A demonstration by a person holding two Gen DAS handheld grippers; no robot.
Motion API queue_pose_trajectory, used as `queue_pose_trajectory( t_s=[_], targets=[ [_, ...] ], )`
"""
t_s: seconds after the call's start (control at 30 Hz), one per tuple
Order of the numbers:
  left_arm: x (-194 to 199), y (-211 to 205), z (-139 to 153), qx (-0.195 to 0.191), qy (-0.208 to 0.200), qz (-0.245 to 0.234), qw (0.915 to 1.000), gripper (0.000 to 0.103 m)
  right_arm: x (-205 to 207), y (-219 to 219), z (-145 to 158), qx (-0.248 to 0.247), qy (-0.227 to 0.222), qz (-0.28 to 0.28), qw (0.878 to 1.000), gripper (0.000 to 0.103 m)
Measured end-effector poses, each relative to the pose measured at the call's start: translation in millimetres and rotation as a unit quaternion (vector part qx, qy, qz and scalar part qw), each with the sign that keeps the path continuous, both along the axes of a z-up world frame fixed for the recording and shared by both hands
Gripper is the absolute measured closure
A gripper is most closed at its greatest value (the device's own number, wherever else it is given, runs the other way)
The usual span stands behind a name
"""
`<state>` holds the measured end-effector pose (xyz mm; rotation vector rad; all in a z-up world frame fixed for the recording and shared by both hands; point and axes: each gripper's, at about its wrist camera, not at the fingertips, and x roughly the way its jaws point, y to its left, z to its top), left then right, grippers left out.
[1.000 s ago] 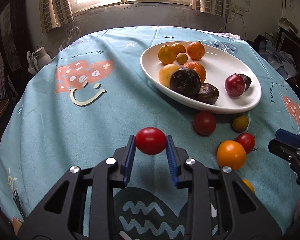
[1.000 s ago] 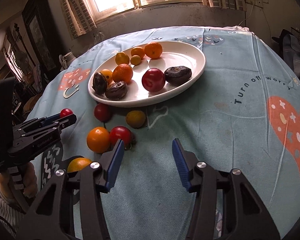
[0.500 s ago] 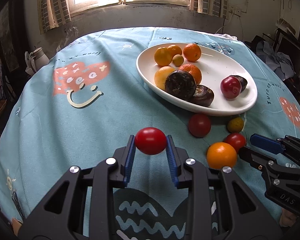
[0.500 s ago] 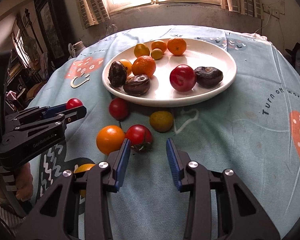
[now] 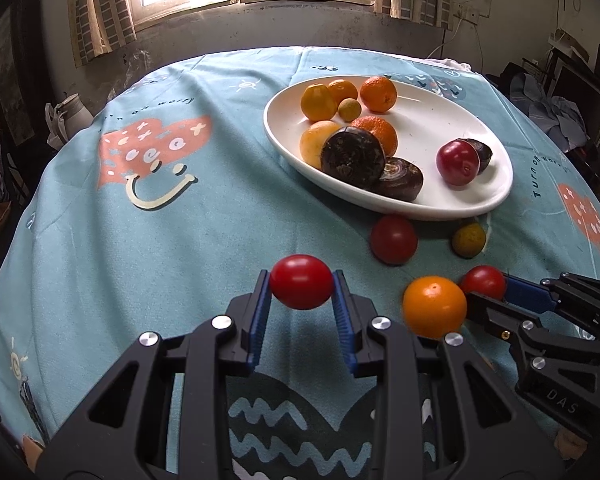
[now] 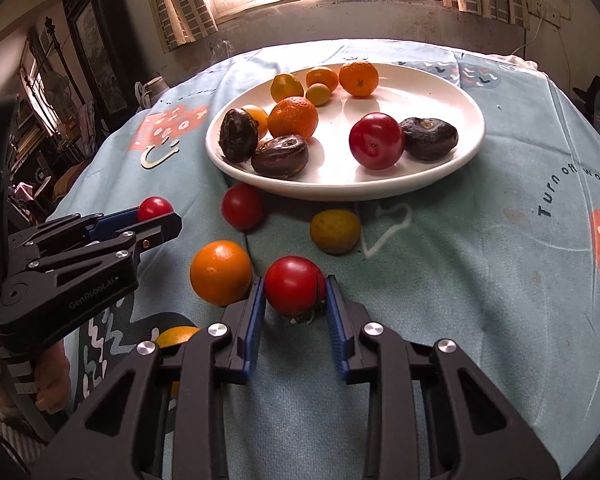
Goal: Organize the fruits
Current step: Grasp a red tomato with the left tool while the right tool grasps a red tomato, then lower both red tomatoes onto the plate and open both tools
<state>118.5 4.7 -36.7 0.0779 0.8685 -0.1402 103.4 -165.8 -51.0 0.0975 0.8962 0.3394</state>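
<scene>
My left gripper (image 5: 301,290) is shut on a small red tomato (image 5: 301,287) and holds it above the cloth; it also shows in the right wrist view (image 6: 155,209). My right gripper (image 6: 294,289) has closed around a red tomato with a stem (image 6: 294,285) that rests on the cloth, both blue pads against it. An orange (image 6: 221,272) lies just left of it. A white oval plate (image 6: 466,148) behind holds several oranges, dark fruits and a red plum (image 6: 376,141).
A loose red tomato (image 6: 242,206) and a yellow-green fruit (image 6: 335,231) lie in front of the plate. Another orange fruit (image 6: 176,336) sits half hidden under my right gripper's left finger. The teal tablecloth (image 5: 140,220) covers a round table.
My right gripper moved forward and left and narrowed its jaws around the stemmed red tomato. My left gripper kept holding its tomato, nearly still.
</scene>
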Motion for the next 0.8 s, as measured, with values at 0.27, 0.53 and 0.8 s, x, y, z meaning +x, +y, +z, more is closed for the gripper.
queue_pose_trajectory(
  t_s=[0.27,0.53,0.8],
  targets=[
    [-4.7,-1.9,4.6,0.000,-0.011,-0.001,0.9999,0.072,-8.6,-23.9,19.1,0.029,-0.021,-0.033,0.999,0.073],
    [-13.5,-8.3,28.1,-0.015,-0.046,-0.008,0.9988,0.072,-19.1,-46.1,51.7,0.053,-0.075,-0.058,0.994,0.073],
    [-7.0,-32.1,58.4,-0.009,-0.085,-0.014,0.9962,0.072,-19.8,-71.3,67.6,0.079,-0.091,-0.089,0.989,0.073]
  ],
)
